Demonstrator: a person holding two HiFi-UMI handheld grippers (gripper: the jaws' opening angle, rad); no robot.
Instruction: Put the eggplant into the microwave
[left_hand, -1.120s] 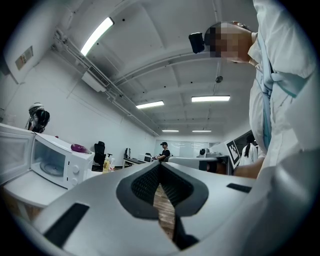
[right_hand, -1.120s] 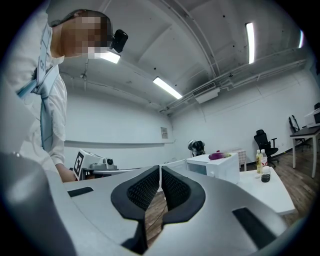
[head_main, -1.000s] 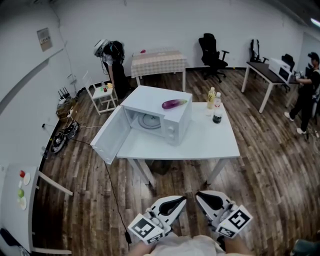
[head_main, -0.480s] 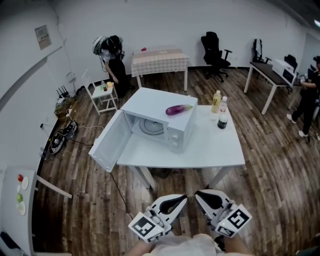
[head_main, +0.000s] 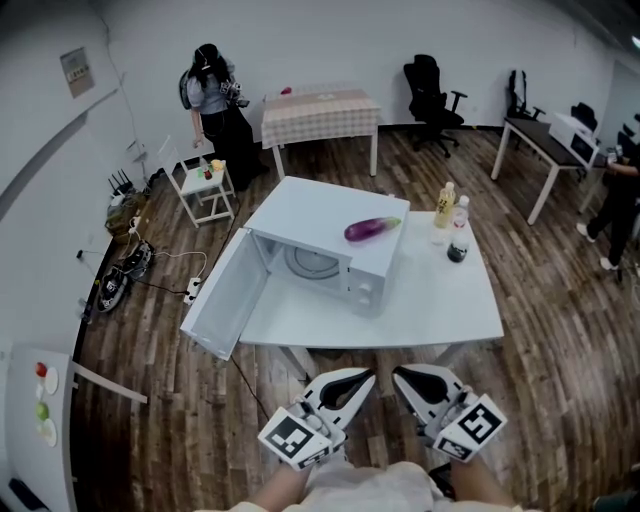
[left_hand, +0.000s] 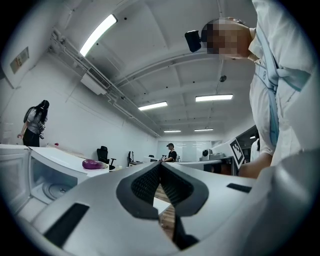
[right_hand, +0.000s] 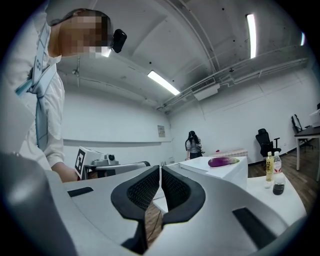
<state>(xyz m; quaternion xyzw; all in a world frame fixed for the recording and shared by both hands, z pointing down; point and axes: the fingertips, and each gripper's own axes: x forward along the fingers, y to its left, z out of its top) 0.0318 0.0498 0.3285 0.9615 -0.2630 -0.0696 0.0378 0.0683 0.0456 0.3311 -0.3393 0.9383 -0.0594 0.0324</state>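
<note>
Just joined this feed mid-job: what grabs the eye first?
A purple eggplant lies on top of the white microwave, whose door hangs wide open to the left. The left hand-held gripper and the right hand-held gripper are both shut and empty, short of the table.

Head view steeply downward, gripper views level, microwave (head_main: 310, 215) shared

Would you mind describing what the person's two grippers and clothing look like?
The left gripper and right gripper both have white, wedge-shaped shells, with dark ribbed pads set in black recesses. Each carries a cube with black-and-white square markers. The person wears a white top.
</note>
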